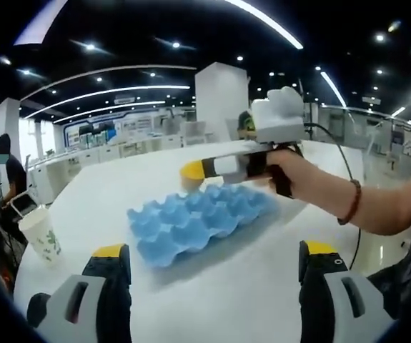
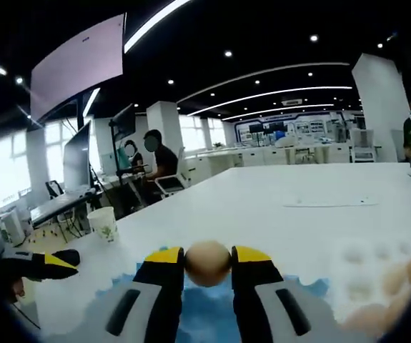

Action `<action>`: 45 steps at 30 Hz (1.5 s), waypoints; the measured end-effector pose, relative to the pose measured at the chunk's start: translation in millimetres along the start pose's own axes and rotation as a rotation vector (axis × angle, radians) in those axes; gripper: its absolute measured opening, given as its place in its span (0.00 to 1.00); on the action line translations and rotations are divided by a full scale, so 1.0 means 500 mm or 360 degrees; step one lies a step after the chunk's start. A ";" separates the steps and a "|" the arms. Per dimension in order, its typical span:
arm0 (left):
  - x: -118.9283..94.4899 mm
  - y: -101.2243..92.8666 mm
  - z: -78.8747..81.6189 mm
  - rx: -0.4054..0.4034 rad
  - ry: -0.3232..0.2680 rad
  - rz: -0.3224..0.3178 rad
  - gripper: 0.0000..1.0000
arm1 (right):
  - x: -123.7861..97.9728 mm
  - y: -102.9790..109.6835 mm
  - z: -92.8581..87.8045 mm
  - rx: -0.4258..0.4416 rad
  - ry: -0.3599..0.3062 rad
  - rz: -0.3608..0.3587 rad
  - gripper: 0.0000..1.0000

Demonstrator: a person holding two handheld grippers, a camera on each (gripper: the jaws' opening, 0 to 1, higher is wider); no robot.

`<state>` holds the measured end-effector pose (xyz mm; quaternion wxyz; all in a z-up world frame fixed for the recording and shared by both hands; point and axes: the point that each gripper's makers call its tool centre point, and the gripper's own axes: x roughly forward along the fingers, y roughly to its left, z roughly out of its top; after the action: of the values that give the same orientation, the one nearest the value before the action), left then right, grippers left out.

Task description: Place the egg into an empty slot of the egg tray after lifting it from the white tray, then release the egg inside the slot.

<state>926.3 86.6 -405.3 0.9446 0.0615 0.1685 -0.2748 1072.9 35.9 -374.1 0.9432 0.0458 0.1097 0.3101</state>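
Gripping egg (image 2: 207, 263), right gripper (image 2: 207, 266) | left gripper (image 1: 212, 259) open | white table (image 1: 262, 286), office

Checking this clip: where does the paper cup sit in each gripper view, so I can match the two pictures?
Left gripper view: the paper cup stands at the left edge of the white table, left of the blue egg tray.
Right gripper view: it stands left of centre, above the left jaw.
Shared landmark: the blue egg tray.
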 end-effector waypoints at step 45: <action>0.034 0.006 -0.007 -0.0063 -0.0008 -0.0152 1.00 | 0.158 0.134 -0.055 -0.0226 0.0186 0.0364 0.27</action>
<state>940.3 81.1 -414.7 0.9318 0.0341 0.1742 -0.3164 1089.7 137.1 -404.6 0.8946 -0.0269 0.1364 0.4247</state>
